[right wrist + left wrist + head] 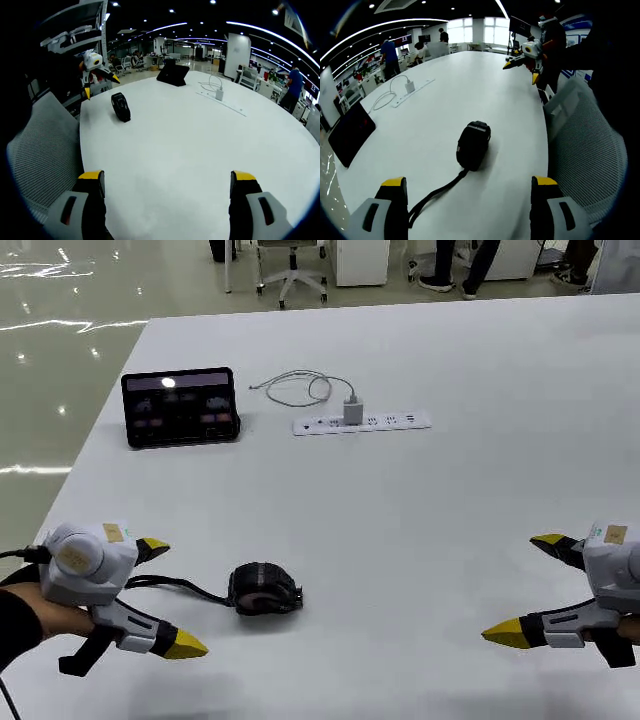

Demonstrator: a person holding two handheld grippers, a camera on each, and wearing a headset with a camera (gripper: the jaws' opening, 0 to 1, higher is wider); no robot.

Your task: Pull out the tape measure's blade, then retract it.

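A black tape measure (264,589) lies on the white table (440,490), its black wrist strap (165,584) trailing left. My left gripper (170,595) is open just left of it, the strap running between its yellow-tipped fingers. In the left gripper view the tape measure (473,144) lies a short way ahead of the open gripper (468,186). My right gripper (530,585) stands open far to the right with nothing between its fingers. In the right gripper view the tape measure (120,106) is far off, with the left gripper (99,80) beyond it.
A dark tablet (181,406) stands at the back left. A white power strip (362,422) with a plugged charger and coiled cable (296,388) lies behind the middle. A mesh chair (585,145) sits by the near table edge. People and chairs stand beyond the table.
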